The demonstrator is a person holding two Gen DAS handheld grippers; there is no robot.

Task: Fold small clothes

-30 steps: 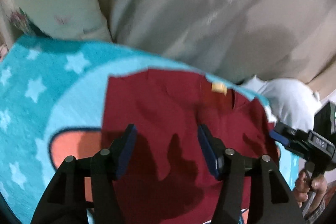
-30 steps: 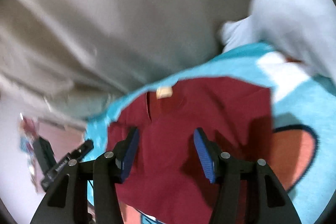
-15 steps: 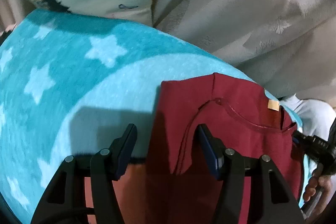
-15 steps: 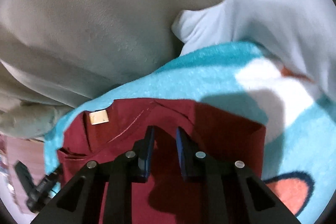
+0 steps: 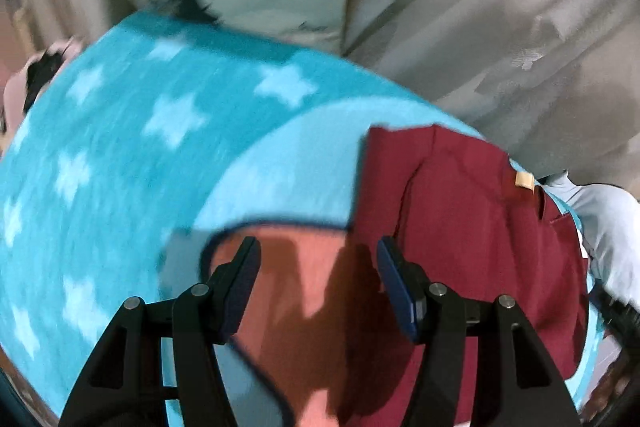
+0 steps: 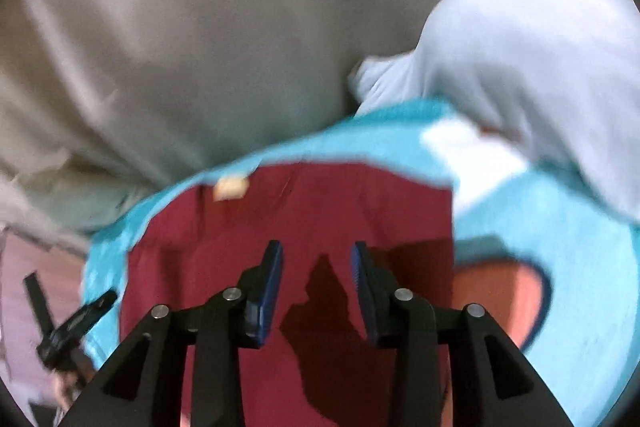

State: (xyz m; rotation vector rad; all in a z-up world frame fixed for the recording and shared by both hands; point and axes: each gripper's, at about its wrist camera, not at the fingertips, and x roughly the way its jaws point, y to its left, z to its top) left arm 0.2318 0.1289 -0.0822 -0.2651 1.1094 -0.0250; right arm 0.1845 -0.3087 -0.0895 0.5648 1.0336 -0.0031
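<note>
Hovering with its blue pads spread wide and nothing between them, the left hand-held gripper [image 5: 316,285] sits over the orange patch of the star-print turquoise blanket [image 5: 120,155]; half a second ago it straddled the garment's left edge. The right hand-held gripper [image 6: 316,287] has parted from nearly pressed together to a moderate gap, empty, above the maroon shirt [image 6: 320,211]. The shirt lies folded on the blanket, at right of the left view and centre of the right view, its tan neck label [image 5: 524,181] toward the top. A pale blue garment [image 6: 520,39] fills the upper right of the right view, against beige bedding [image 6: 180,27].
</note>
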